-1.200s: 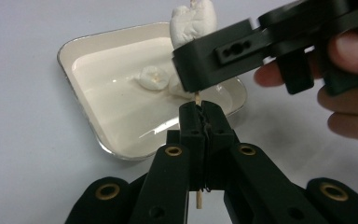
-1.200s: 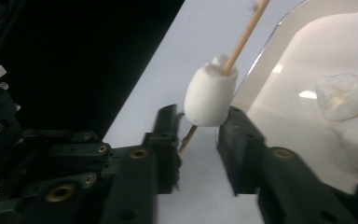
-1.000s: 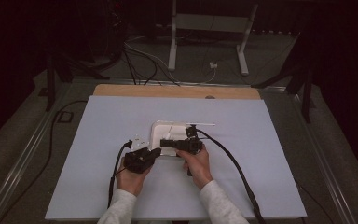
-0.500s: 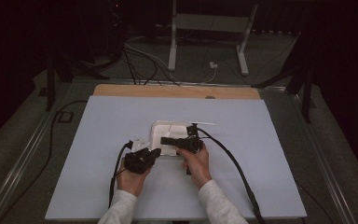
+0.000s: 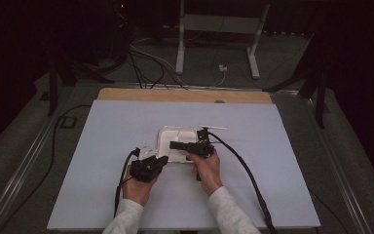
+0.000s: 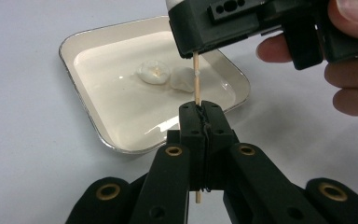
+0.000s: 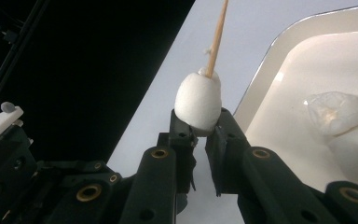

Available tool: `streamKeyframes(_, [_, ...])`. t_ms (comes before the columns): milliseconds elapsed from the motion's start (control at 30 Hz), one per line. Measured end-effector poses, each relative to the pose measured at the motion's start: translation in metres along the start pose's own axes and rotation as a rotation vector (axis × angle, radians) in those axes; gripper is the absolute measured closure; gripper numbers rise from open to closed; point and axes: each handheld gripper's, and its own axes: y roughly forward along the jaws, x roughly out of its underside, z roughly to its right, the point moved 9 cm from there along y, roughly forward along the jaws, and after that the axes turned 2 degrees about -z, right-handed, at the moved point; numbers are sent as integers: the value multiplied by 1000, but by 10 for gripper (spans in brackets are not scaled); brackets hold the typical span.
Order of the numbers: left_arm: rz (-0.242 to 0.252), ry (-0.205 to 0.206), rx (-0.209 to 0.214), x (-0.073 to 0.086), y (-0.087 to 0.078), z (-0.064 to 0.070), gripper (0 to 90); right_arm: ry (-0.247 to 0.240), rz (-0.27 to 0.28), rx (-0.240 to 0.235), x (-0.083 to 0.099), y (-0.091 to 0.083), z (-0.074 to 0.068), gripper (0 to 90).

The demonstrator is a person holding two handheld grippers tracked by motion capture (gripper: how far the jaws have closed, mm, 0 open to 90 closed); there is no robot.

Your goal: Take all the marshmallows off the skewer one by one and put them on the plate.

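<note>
Overhead, desk: both hands worked just in front of the white tray.
Tray: two more marshmallows lay inside.
Right claw: pinched on a marshmallow, directly above the left claw.
Left claw: clamped on the skewer.
Skewer axis: upright, running from the left claw into the marshmallow, so sliding follows that line.

White marshmallow on thin wooden skewer, upright, beside tray.
</note>
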Motion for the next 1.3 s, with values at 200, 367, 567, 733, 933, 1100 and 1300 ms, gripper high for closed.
streamKeyframes(200, [-3, 8, -2, 0, 0, 1, 900, 3, 6, 5, -3, -3, 1, 806])
streamKeyframes(367, [-8, 14, -8, 2, 0, 1, 900, 2, 10, 11, -5, -5, 3, 805])
streamKeyframes(567, [-13, 18, -8, 3, 0, 2, 900, 6, 24, 14, -8, -6, 4, 806])
streamKeyframes(733, [-14, 17, -8, 4, 0, 2, 900, 11, 35, 19, -11, -7, 5, 806])
streamKeyframes(933, [-14, 14, -9, 5, -1, 2, 900, 17, 43, 20, -12, -7, 6, 805])
streamKeyframes(1100, [-21, 19, -9, 6, -1, 1, 900, 20, 46, 24, -13, -6, 8, 803])
streamKeyframes(1300, [-17, 18, -9, 6, -2, 2, 900, 26, 52, 25, -15, -7, 9, 802])
